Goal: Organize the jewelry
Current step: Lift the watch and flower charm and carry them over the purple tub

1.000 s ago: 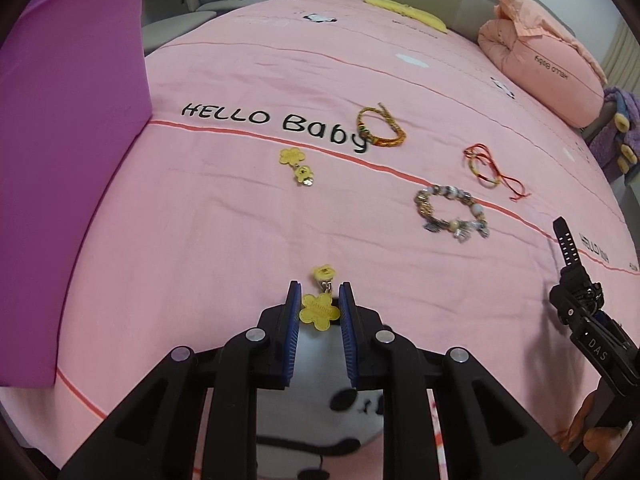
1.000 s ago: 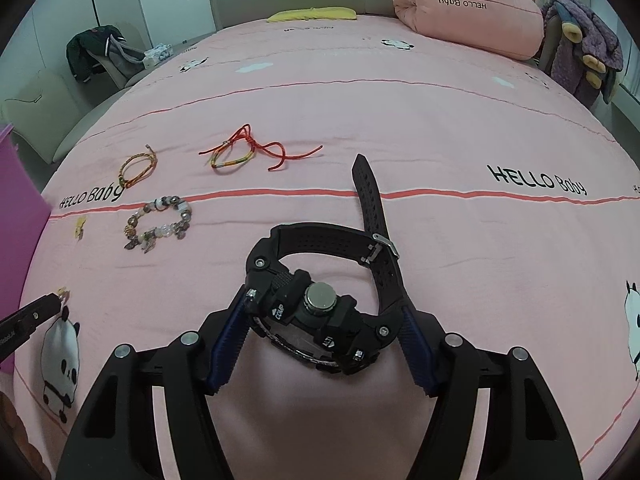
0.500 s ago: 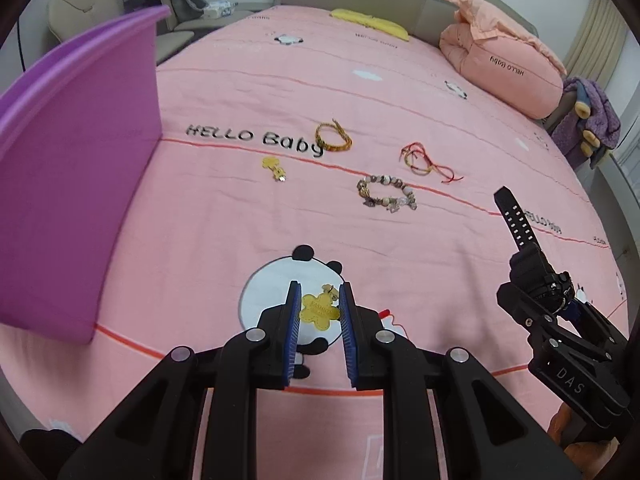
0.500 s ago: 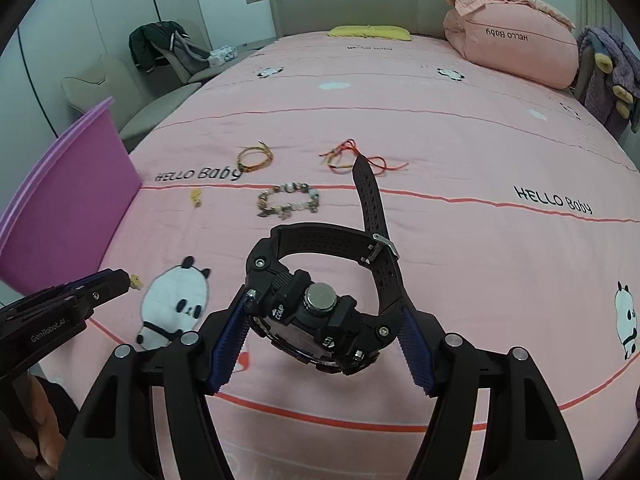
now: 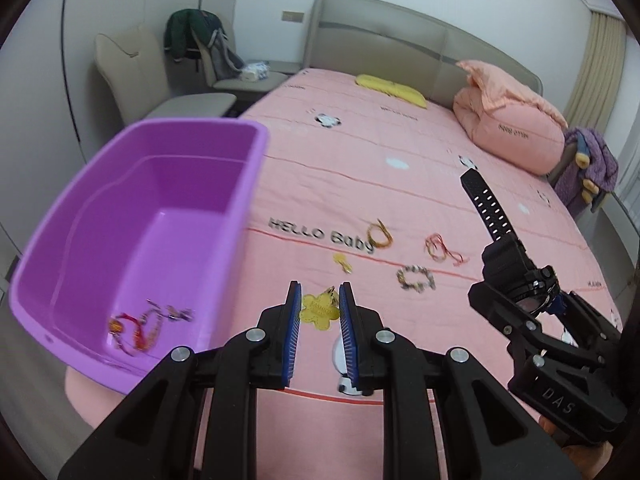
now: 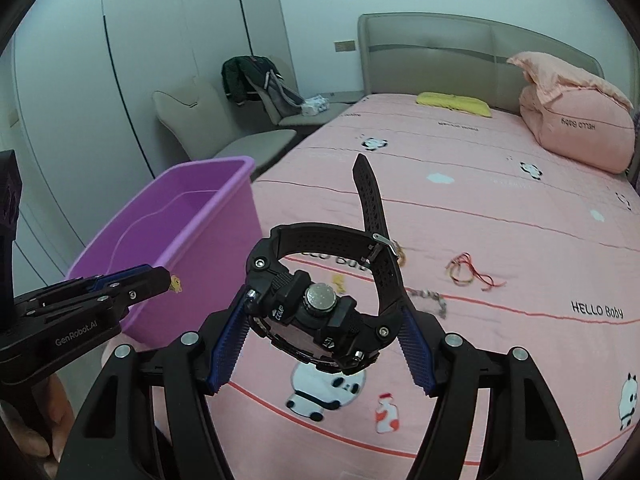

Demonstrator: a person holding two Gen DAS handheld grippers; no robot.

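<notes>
Yellow flower charm (image 5: 319, 311) pinched in the left gripper (image 5: 320, 320) — black watch (image 6: 320, 304) clamped in the right gripper (image 6: 322, 344).

A home bedroom. Ahead of the tongs, a pink-sheeted bed (image 5: 400, 200) with padded headboard (image 5: 400, 36), folded quilt (image 5: 516, 128). Armchair (image 6: 208, 120) off left.

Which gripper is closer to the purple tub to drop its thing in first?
Probably the left. The left gripper, holding the yellow flower charm, is right beside the purple tub. The right gripper, with the black watch, is farther out over the bed.
</notes>
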